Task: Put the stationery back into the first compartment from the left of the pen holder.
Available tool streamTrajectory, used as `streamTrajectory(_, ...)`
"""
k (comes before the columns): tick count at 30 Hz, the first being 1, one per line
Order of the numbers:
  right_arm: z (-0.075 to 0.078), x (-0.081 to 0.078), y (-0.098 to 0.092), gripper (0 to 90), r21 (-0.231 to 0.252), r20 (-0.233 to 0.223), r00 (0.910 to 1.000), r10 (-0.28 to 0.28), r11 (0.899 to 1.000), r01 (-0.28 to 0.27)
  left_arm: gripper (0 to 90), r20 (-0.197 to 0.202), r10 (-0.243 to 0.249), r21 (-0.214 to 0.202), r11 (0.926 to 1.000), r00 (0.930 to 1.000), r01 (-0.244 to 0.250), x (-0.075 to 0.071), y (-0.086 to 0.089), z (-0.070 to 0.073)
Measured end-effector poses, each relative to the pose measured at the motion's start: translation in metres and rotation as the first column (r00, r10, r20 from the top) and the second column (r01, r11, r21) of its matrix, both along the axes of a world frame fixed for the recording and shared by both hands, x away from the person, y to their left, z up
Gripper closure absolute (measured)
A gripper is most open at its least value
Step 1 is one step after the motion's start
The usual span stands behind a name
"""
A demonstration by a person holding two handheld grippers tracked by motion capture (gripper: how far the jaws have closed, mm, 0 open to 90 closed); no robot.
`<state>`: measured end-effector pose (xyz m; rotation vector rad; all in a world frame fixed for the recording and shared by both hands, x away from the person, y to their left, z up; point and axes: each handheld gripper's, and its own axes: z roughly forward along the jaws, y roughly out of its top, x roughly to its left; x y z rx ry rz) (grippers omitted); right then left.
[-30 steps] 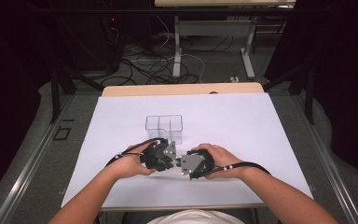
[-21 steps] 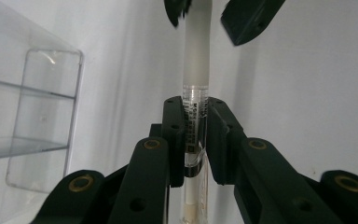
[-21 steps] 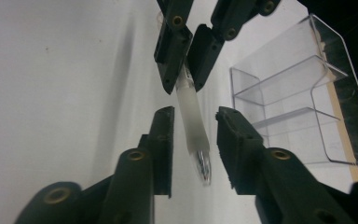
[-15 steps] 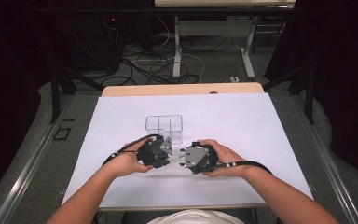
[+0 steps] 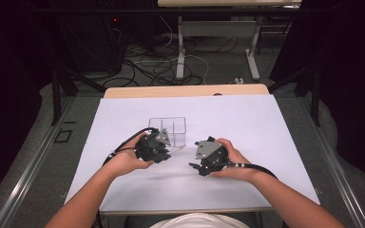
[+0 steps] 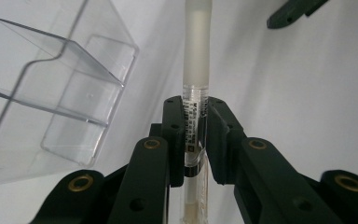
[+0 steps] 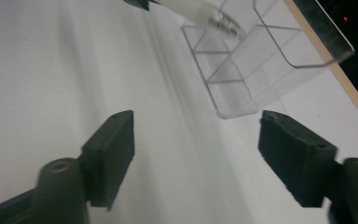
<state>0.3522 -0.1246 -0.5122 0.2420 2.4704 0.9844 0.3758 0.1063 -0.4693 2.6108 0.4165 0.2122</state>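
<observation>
Here, left tool (image 6: 196,135) clamped on a pen (image 6: 196,70), right tool (image 7: 196,158) spread wide, clear organizer (image 5: 168,129) nearby.

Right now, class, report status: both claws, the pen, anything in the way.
Left claw shut on pen. Right claw open, empty. Clear organizer beside the left claw; nothing blocking.

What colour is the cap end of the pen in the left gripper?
Frosted, translucent white; the pen shows best in the left gripper view, clamped in the left gripper.
</observation>
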Motion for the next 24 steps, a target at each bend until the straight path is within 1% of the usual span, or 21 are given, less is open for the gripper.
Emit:
streamTrajectory(1, -0.001, 0.002, -0.002, 21.2, 0.024, -0.028, 0.9991, -0.032, 0.999, 0.032, 79.4, -0.003, 0.015, -0.019, 0.9997, 0.9999, -0.015, 0.002, 0.001, 0.002)
streamTrajectory(2, -0.001, 0.002, -0.002, 21.2, 0.024, -0.028, 0.9991, -0.032, 0.999, 0.032, 79.4, -0.001, 0.024, -0.030, 0.9993, 0.9997, -0.024, 0.003, 0.002, 0.003)
streamTrajectory(3, -0.001, 0.003, -0.003, 19.3, 0.031, -0.033, 0.9986, -0.042, 0.999, 0.043, 79.4, -0.005, 0.056, -0.065, 0.9963, 0.9984, -0.056, 0.004, 0.003, 0.003)
streamTrajectory(4, -0.001, 0.007, -0.005, 16.2, 0.049, -0.048, 0.9958, -0.078, 0.996, 0.080, 79.4, -0.010, 0.065, -0.076, 0.9950, 0.9978, -0.066, 0.005, 0.004, 0.006)
streamTrajectory(5, -0.001, 0.007, -0.005, 16.2, 0.049, -0.048, 0.9958, -0.078, 0.996, 0.080, 79.4, -0.009, 0.075, -0.095, 0.9926, 0.9971, -0.076, 0.007, 0.005, 0.007)
streamTrajectory(6, -0.001, 0.009, -0.007, 14.9, 0.061, -0.067, 0.9916, -0.110, 0.992, 0.114, 79.4, -0.011, 0.088, -0.114, 0.9895, 0.9960, -0.089, 0.008, 0.007, 0.009)
streamTrajectory(9, 0.000, 0.014, -0.012, 12.8, 0.082, -0.090, 0.9831, -0.159, 0.983, 0.167, 79.4, -0.007, 0.115, -0.172, 0.9784, 0.9933, -0.115, 0.011, 0.012, 0.015)
streamTrajectory(11, 0.000, 0.016, -0.014, 8.4, 0.095, -0.105, 0.9768, -0.187, 0.976, 0.197, 79.4, -0.004, 0.144, -0.224, 0.9642, 0.9895, -0.142, 0.012, 0.016, 0.018)
streamTrajectory(12, -0.001, 0.017, -0.016, 7.1, 0.095, -0.115, 0.9735, -0.198, 0.973, 0.209, 79.4, 0.003, 0.166, -0.255, 0.9535, 0.9860, -0.160, 0.013, 0.017, 0.019)
streamTrajectory(13, -0.001, 0.017, -0.016, 7.1, 0.095, -0.115, 0.9735, -0.198, 0.973, 0.209, 79.4, 0.000, 0.174, -0.274, 0.9471, 0.9847, -0.168, 0.014, 0.019, 0.022)
streamTrajectory(14, -0.002, 0.017, -0.017, 2.6, 0.102, -0.123, 0.9667, -0.224, 0.966, 0.237, 79.4, 0.000, 0.187, -0.298, 0.9378, 0.9824, -0.179, 0.015, 0.021, 0.024)
streamTrajectory(15, -0.002, 0.017, -0.017, 2.6, 0.102, -0.123, 0.9667, -0.224, 0.966, 0.237, 79.4, 0.004, 0.202, -0.323, 0.9269, 0.9793, -0.190, 0.016, 0.022, 0.025)
streamTrajectory(16, -0.003, 0.018, -0.018, 0.6, 0.103, -0.125, 0.9639, -0.235, 0.963, 0.248, 79.4, 0.012, 0.212, -0.344, 0.9184, 0.9772, -0.195, 0.017, 0.024, 0.026)
streamTrajectory(17, -0.004, 0.018, -0.019, 0.0, 0.095, -0.136, 0.9608, -0.242, 0.962, 0.256, 79.4, 0.016, 0.217, -0.357, 0.9130, 0.9760, -0.197, 0.018, 0.026, 0.029)
streamTrajectory(18, -0.007, 0.018, -0.020, 0.0, 0.087, -0.131, 0.9548, -0.267, 0.956, 0.279, 79.4, 0.021, 0.236, -0.381, 0.9004, 0.9715, -0.211, 0.018, 0.026, 0.029)
streamTrajectory(19, -0.007, 0.018, -0.021, 0.0, 0.078, -0.131, 0.9532, -0.273, 0.956, 0.284, 79.4, 0.021, 0.239, -0.392, 0.8951, 0.9708, -0.212, 0.020, 0.028, 0.031)
streamTrajectory(20, -0.007, 0.018, -0.021, 0.0, 0.078, -0.131, 0.9532, -0.273, 0.956, 0.284, 79.4, 0.029, 0.261, -0.419, 0.8797, 0.9649, -0.225, 0.020, 0.029, 0.031)
streamTrajectory(21, -0.009, 0.018, -0.021, 0.0, 0.077, -0.127, 0.9511, -0.282, 0.953, 0.293, 79.4, 0.032, 0.273, -0.427, 0.8735, 0.9616, -0.233, 0.022, 0.030, 0.033)
streamTrajectory(22, -0.011, 0.019, -0.022, 0.0, 0.077, -0.129, 0.9474, -0.293, 0.950, 0.304, 79.4, 0.029, 0.285, -0.443, 0.8630, 0.9582, -0.243, 0.024, 0.032, 0.034)
streamTrajectory(23, -0.011, 0.019, -0.022, 0.0, 0.075, -0.133, 0.9446, -0.300, 0.947, 0.312, 79.4, 0.033, 0.297, -0.455, 0.8544, 0.9543, -0.250, 0.025, 0.033, 0.035)
streamTrajectory(24, -0.011, 0.019, -0.022, 0.0, 0.075, -0.133, 0.9446, -0.300, 0.947, 0.312, 79.4, 0.049, 0.320, -0.476, 0.8403, 0.9460, -0.260, 0.026, 0.033, 0.035)
